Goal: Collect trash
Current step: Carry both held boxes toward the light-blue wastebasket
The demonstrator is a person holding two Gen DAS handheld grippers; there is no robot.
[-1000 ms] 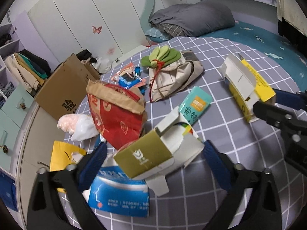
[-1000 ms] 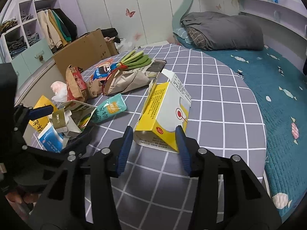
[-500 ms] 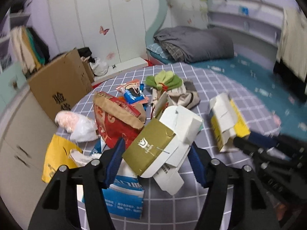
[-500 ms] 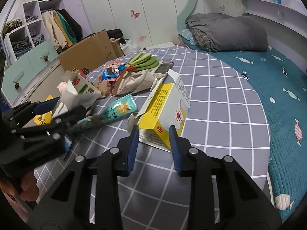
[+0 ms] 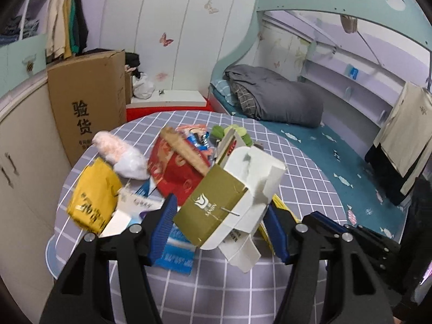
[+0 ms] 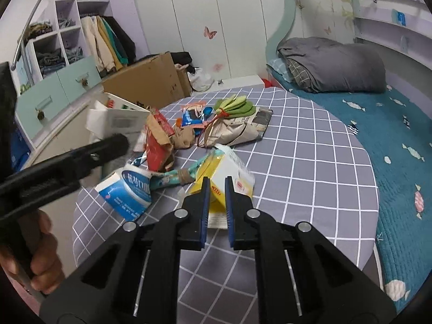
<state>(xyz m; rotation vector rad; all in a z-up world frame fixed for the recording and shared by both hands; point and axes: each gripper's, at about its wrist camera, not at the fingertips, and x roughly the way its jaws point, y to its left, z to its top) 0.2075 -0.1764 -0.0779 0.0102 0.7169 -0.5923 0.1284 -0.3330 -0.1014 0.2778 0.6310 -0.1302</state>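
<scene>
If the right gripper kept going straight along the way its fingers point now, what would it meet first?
The right gripper is already shut on the yellow-and-white carton, so that carton comes first. Beyond it lies probably the beige paper bag on the checked cloth, though depth is hard to judge.

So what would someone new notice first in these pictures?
Probably the olive and white box gripped in the left claw, lifted over a heap of trash on the grey checked cloth. Next, the yellow box pinched in the right claw.
</scene>
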